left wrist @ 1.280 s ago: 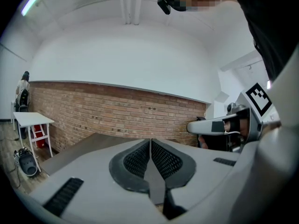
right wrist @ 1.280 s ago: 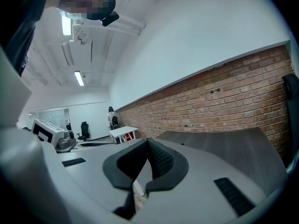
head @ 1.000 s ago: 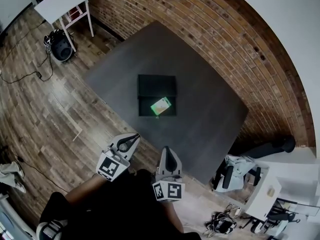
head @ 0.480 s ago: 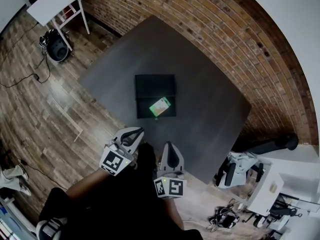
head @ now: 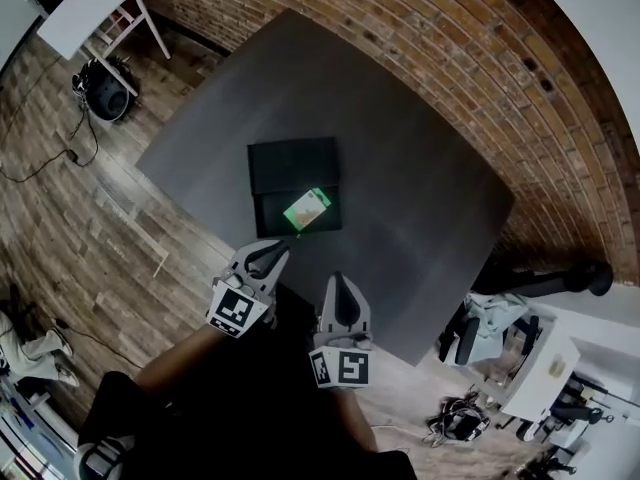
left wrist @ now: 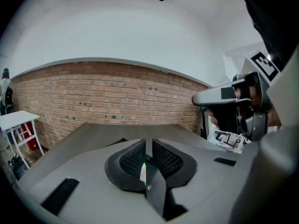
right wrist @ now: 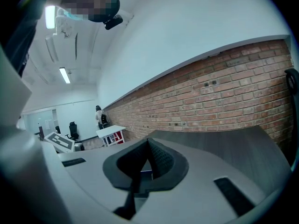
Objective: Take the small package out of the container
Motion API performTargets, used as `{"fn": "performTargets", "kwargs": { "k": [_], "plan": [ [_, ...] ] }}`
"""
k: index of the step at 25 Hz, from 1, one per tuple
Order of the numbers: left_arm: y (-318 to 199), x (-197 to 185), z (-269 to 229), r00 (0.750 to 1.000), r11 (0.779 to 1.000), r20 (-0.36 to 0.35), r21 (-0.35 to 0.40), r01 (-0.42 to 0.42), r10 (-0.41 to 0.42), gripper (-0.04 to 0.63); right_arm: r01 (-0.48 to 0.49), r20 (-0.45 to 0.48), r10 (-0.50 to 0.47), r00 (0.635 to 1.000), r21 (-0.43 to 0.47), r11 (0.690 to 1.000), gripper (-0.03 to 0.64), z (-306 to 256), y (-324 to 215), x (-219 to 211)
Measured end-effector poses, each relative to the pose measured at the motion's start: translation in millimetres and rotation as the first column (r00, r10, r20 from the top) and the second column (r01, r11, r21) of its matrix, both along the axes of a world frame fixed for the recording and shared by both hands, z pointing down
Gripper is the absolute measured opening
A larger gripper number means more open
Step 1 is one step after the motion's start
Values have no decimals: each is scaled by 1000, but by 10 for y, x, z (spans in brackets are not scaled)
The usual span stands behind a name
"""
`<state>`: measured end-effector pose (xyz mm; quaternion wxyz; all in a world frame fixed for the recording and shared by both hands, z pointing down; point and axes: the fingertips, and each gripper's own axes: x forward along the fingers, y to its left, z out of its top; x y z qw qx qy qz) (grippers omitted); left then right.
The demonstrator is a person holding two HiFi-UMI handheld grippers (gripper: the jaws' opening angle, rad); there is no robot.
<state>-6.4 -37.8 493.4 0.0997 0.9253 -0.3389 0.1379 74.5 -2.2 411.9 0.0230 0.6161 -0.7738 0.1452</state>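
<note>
Green and small, the package [head: 306,209] lies in the black container [head: 290,168] on the grey table [head: 420,198], toward its near corner. The left gripper [head: 272,253] and right gripper [head: 337,280] are both closed and empty (neither has reached the container). Going in with closed jaws could shove the package aside. Only the head view shows this layout. The left gripper view catches only a green sliver.

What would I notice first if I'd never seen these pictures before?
The bright green package lying in the black container, in the middle of the dark table, stands out most. Just below it, by the table's near edge, the left gripper and the right gripper point toward it, both shut and empty. A brick wall runs behind the table.
</note>
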Motion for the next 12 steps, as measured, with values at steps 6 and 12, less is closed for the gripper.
{"fn": "performTargets", "kwargs": {
  "k": [6, 12],
  "plan": [
    [-280, 261, 431, 998, 997, 64, -75, -2, 7, 41, -3, 16, 4, 1000, -50, 999, 23, 234, -265, 269],
    [-493, 473, 930, 985, 984, 162, -177, -22, 51, 56, -23, 35, 26, 999, -89, 996, 23, 439, -480, 494]
  ]
}}
